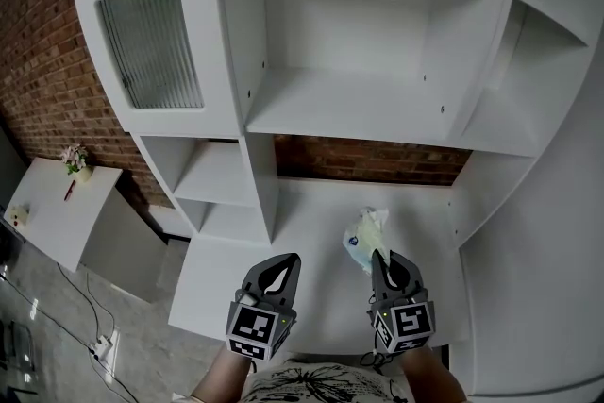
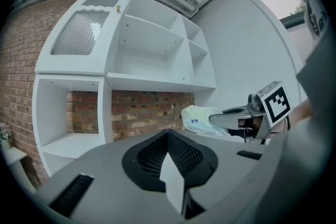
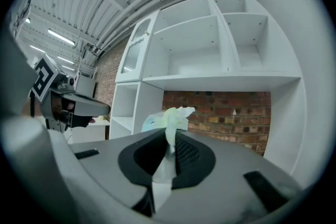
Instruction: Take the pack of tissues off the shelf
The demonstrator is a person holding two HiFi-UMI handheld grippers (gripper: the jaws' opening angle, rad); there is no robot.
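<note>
Task's thing: we see the pale, crinkly plastic pack of tissues (image 1: 363,239) over the wide lower board of the white shelf unit (image 1: 311,316), in front of the red brick back wall (image 1: 368,160).

Right gripper: the grey two-jaw right gripper (image 1: 381,258) has its fingers clamped together on the near edge of the pack, and its own view shows a crumpled fold of wrapper pinched between the pads.

Left gripper: the grey left gripper (image 1: 283,261) hangs beside the right one, apart from the pack, with its fingers together on nothing.

Contact with the board: we cannot tell whether the pack's underside rests on the board or is just clear of it.

Done: we judge the reach and the grasp complete.

Left to do: the pack lies within the unit's outline, so lifting it and drawing it out toward the person remains.

Watch-point: the hold is on a thin fold only, so we expect the pack could sag or slip.
</note>
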